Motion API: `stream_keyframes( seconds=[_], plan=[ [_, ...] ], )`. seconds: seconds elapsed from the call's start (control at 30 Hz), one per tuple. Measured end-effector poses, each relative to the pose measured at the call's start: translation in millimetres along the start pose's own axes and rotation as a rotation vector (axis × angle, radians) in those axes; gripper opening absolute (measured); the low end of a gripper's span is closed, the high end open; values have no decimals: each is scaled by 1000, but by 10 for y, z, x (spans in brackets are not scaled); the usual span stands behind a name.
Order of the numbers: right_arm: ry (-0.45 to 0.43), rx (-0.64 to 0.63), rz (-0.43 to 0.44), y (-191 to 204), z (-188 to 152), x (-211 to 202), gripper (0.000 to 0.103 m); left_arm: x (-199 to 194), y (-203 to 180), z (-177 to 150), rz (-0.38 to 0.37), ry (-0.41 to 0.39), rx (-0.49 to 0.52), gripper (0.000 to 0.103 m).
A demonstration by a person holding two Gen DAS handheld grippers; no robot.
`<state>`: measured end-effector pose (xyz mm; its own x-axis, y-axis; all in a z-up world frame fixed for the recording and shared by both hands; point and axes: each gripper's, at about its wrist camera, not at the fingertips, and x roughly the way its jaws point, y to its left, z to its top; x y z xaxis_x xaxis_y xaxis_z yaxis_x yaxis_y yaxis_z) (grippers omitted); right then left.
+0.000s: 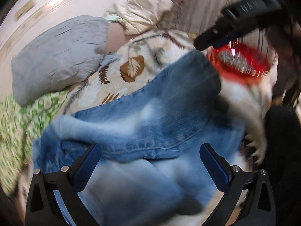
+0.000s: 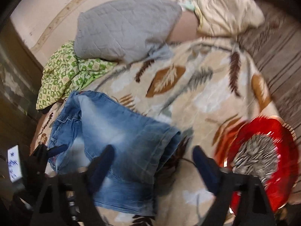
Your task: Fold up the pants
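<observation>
Faded blue jeans (image 1: 150, 116) lie folded over on a leaf-patterned blanket (image 1: 116, 79). My left gripper (image 1: 150, 150) is open, just above the jeans near a stitched seam, holding nothing. In the right wrist view the jeans (image 2: 116, 131) lie folded at lower left on the blanket (image 2: 197, 94). My right gripper (image 2: 152, 154) is open and empty above the jeans' right edge. The right gripper also shows in the left wrist view (image 1: 235, 18) at upper right. The left gripper shows at the left edge of the right wrist view (image 2: 43, 154). Both views are motion-blurred.
A grey quilted pillow (image 2: 124, 28) and a green patterned cloth (image 2: 65, 75) lie at the back left. A beige pillow (image 2: 225, 13) lies at the back right. A red dish of seeds (image 2: 263, 160) sits on the blanket to the right, also in the left wrist view (image 1: 242, 64).
</observation>
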<state>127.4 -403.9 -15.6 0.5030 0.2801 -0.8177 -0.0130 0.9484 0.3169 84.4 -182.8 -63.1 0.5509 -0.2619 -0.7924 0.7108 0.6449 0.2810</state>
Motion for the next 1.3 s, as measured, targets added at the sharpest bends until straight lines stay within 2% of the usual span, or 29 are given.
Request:
stream_keyframes(
  seconds=[0.1,0.17,0.23,0.27,0.33,0.37,0.4,0.43,0.57,0.73,0.87,0.97,1.07,1.13,1.2,1.3],
  plan=[
    [55,55,50,-40,-29,253,64,235,-29,37,9,61,109,103],
    [92,94,75,-60,-46,416,57,389,-45,43,-24,105,148,103],
    [118,120,99,-86,-55,583,41,532,-64,41,-54,141,171,102],
    [124,128,104,-88,-48,625,36,595,-76,42,-63,154,173,95],
    [115,125,128,-66,-31,692,12,634,-61,65,-134,157,142,66],
    [106,112,124,-38,-14,684,8,607,-33,87,-172,148,108,38],
    [96,101,123,-10,6,658,6,579,-15,109,-136,132,79,21],
    [81,83,126,27,31,620,5,555,14,119,-105,130,59,18],
    [59,23,127,175,144,511,4,482,88,139,-125,112,4,14],
    [-9,-34,117,277,390,261,3,94,251,320,-116,-28,-61,12],
    [-118,-76,91,323,865,-46,3,-98,494,658,-119,-156,-171,12],
    [-181,-104,51,334,1293,-184,3,20,641,885,-134,-187,-250,12],
    [-177,-99,-31,243,1652,-48,3,346,731,1056,-165,-165,-354,12],
    [-128,-60,-84,80,1808,245,3,644,693,1109,-175,-114,-383,11],
    [-66,-25,-130,-103,1835,578,3,849,574,1064,-167,-59,-374,11],
    [23,56,-142,-426,1705,992,3,1192,441,990,-182,39,-377,11]
  ],
)
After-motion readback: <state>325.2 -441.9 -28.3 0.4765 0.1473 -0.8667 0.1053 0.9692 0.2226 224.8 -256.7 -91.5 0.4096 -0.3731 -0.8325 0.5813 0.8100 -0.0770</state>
